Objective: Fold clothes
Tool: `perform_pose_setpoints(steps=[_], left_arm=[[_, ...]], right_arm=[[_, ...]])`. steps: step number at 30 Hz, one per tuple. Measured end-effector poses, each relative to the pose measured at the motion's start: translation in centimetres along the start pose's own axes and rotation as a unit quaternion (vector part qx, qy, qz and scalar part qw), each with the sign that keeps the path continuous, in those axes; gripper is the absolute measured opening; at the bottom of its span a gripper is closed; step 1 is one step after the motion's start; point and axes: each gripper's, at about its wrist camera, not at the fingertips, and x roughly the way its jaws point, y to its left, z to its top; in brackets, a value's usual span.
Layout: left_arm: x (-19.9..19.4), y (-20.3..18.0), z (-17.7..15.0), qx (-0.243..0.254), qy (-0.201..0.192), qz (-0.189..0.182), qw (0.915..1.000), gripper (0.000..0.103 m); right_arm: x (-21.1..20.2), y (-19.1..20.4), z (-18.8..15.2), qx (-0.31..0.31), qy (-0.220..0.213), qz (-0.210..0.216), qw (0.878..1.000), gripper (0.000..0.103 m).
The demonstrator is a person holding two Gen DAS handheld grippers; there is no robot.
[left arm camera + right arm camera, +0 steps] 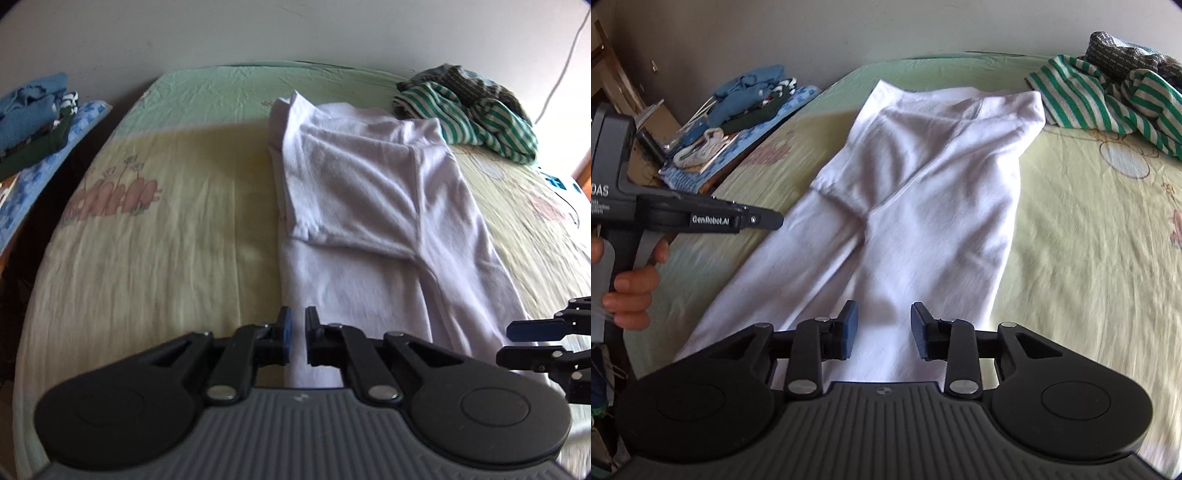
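The white shirt (354, 206) lies long on the bed (166, 229) with its sides folded in, so it needs folding in half, and the left gripper (296, 332) and right gripper (882, 325) hang open, holding nothing.

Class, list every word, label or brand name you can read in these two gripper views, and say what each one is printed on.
"GenRobot.AI": white lettering on the side of the left gripper, seen from the right wrist view.
"DAS": end of a cut-off word on the left gripper's grey body.
Small lines of print under "DAS": too blurred to read.
The white garment and the bedsheet show no readable text.
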Motion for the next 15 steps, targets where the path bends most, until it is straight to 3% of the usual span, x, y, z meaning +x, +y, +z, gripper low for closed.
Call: perform_pose_setpoints(steps=[8, 15], left_arm=[[-6.1, -2.5, -10.8, 0.100, 0.013, -0.076, 0.9920, 0.000], [-9.5, -3.9, -16.2, 0.143, 0.016, -0.120, 0.9824, 0.000]], right_arm=[[-3.5, 7.4, -9.0, 0.050, 0.005, -0.038, 0.998, 0.031], [-5.0, 10.5, -13.4, 0.089, 0.009, -0.065, 0.994, 0.030]])
